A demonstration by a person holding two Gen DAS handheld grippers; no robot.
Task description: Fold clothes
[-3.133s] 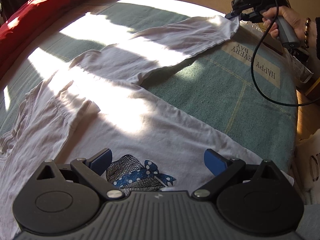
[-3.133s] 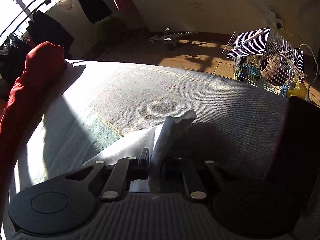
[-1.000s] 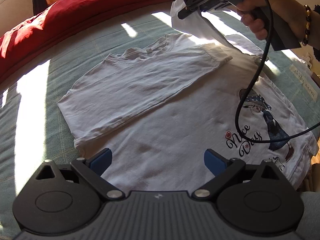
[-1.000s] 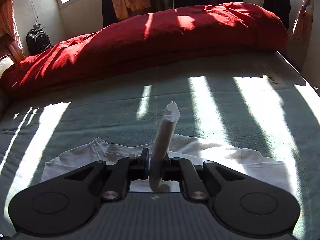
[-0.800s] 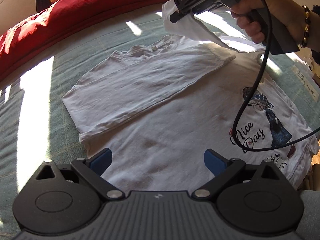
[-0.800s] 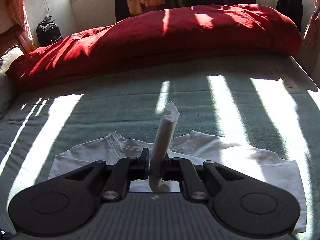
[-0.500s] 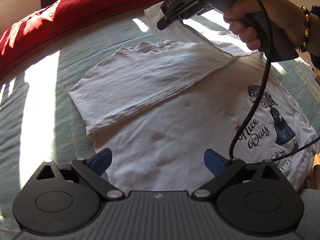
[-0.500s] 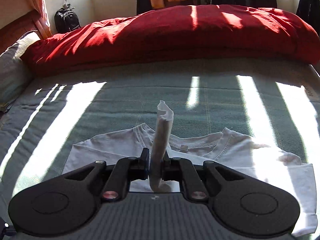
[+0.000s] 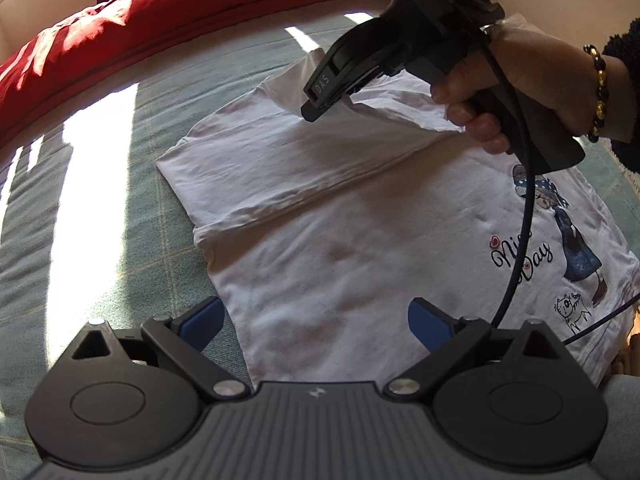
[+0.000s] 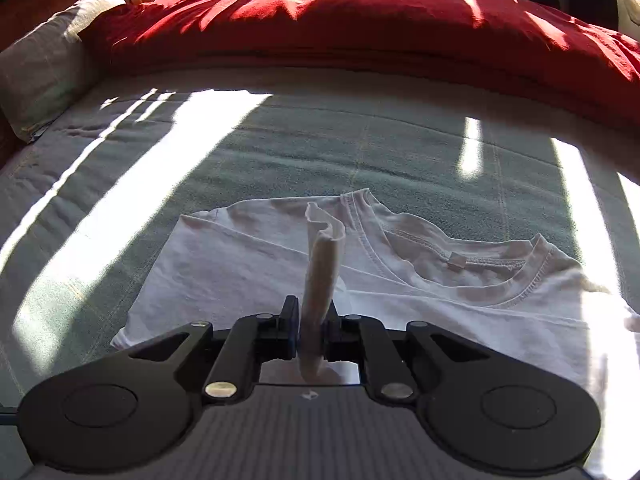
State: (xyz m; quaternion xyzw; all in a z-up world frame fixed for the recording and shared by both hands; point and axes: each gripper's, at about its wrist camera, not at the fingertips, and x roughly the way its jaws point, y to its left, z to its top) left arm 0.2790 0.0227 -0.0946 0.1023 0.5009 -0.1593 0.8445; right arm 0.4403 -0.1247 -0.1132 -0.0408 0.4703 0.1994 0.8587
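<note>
On the green bed (image 10: 280,148), the right gripper (image 10: 311,330) pinches the white shirt's (image 9: 360,248) sleeve (image 10: 322,264) while the left gripper (image 9: 316,320) hangs wide apart, holding nothing.

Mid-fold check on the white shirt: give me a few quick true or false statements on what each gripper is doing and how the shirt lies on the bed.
1. The right gripper is shut on the sleeve of the white shirt. True.
2. The left gripper is clamped on the shirt's hem. False: its jaws stand wide open and hold nothing.
3. The shirt's print faces up. True.
4. The shirt lies on the red duvet. False: it lies on the green bedspread; the duvet is bunched beyond it.
5. The sleeve lies flat on the bed. False: the right gripper holds it lifted above the shirt.
</note>
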